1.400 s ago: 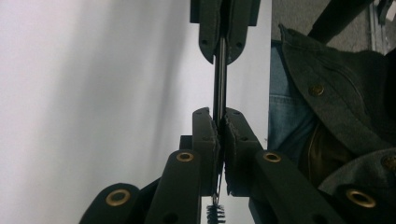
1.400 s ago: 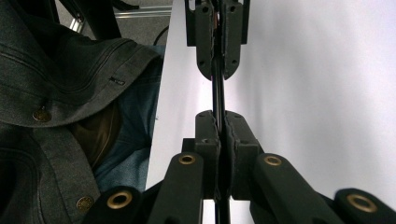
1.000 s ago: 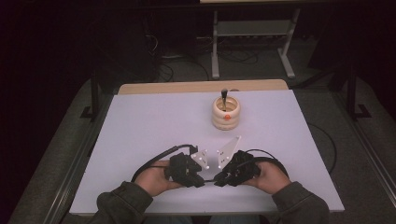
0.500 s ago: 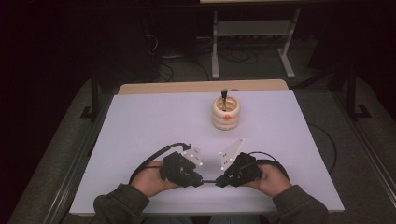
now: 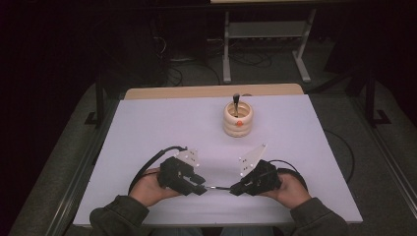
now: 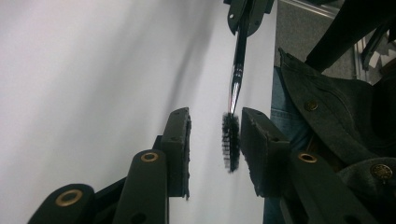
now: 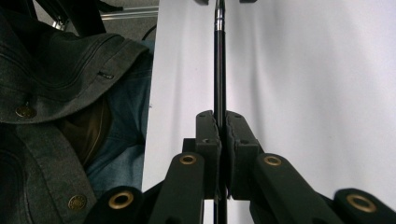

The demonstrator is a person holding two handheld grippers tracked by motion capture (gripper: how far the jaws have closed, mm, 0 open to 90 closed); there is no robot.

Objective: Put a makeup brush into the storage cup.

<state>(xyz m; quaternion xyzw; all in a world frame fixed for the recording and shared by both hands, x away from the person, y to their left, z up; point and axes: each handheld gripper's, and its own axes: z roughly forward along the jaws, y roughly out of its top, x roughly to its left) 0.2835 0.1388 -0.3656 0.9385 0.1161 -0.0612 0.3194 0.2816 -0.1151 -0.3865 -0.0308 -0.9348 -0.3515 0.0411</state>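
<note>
Both hands had drawn apart since the earlier frame, and the left claw (image 6: 212,140) had just been opening, its pads off the brush (image 6: 232,140) bristles between them. Clamped on the handle, the right claw (image 7: 219,126) alone held the brush level above the table (image 5: 147,128), so the handover looked complete.

— Did we find any writing, label, brand or number we could read?

— No, we found none. We looked over the white table (image 5: 147,128), the ringed holder (image 5: 237,120) at upper centre and the jacket buttons (image 7: 25,112); nothing on them was legible.
</note>
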